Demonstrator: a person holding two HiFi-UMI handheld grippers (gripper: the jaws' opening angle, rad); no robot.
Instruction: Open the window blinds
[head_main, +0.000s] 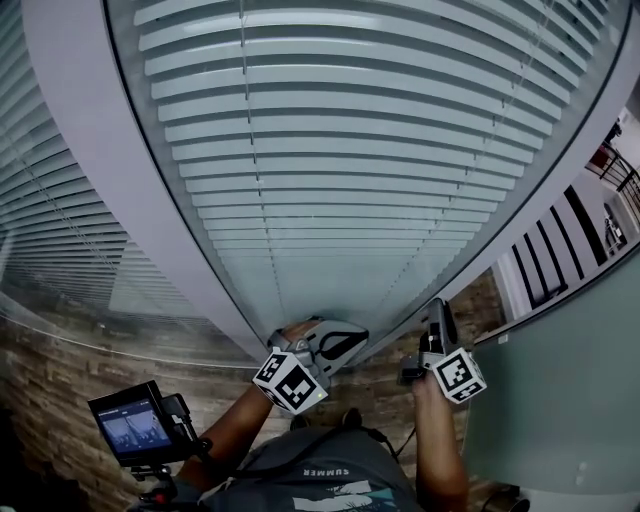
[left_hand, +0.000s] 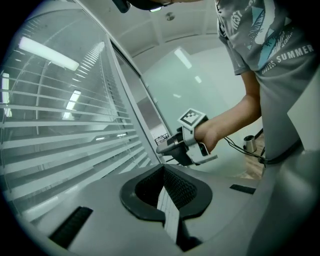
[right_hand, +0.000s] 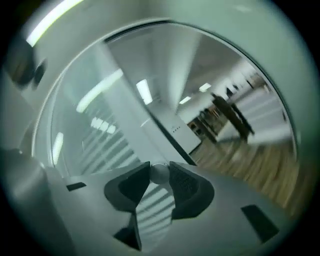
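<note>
**Blinds still down, right tongs on the knob**

We judge the task to be near its start. The window blinds (head_main: 340, 160) hang over the whole pane, from the top to the sill. In the head view their slats overlap and show little of what lies behind. None of the opening is done yet as far as we can see. What remains is to work the control and turn or raise the slats.

Our right tongs (head_main: 437, 312) point at the lower right edge of the pane, beside the frame (head_main: 520, 235). In the right gripper view a small round grey knob (right_hand: 159, 173) sits between the tips, and both pads seem to touch it. The jaws stand fairly wide around it. We take this knob to be the blinds' control, though we cannot see how it joins the frame.

Our left tongs (left_hand: 166, 186) are low at the pane's bottom edge, just beside the blinds and apart from the knob. Their jaws are nearly together with only a thin slit between them, and they hold nothing.
</note>
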